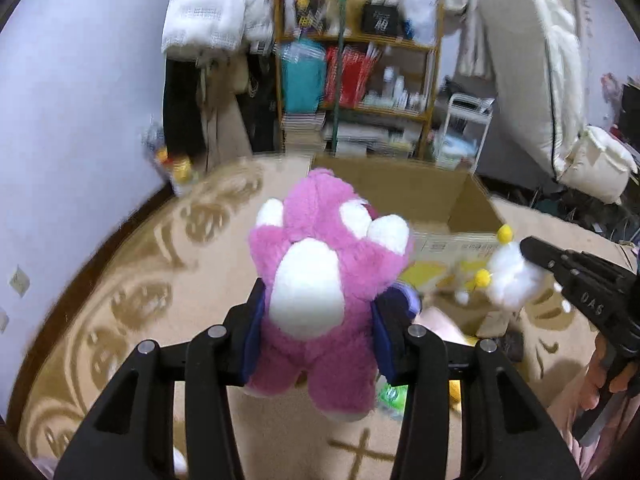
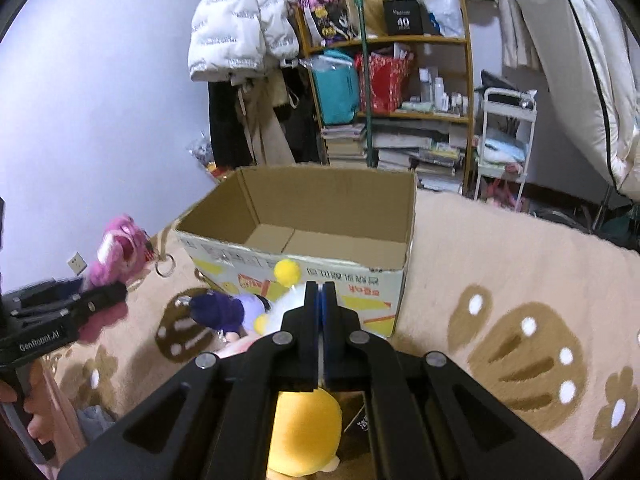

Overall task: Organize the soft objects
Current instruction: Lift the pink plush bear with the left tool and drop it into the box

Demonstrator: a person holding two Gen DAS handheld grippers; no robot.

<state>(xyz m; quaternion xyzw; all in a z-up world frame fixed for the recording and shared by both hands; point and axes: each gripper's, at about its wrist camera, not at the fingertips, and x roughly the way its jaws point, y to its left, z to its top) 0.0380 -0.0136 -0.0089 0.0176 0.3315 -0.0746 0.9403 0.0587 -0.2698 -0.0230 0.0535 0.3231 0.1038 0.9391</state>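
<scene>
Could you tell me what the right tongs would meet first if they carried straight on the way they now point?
Most likely the printed near wall of the cardboard box, directly ahead of the right tongs. They already pinch a white plush with yellow pompoms; depth is uncertain.

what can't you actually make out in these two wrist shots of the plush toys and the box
- Left wrist view: the open cardboard box floor, hidden by the pink and white plush bear held in the left gripper.
- Right wrist view: the small white plush with yellow pom-poms, mostly hidden behind the shut right gripper.
- Right wrist view: the pink bear, motion-blurred at the left edge.
- Right wrist view: the yellow plush, covered by the gripper body.
</scene>
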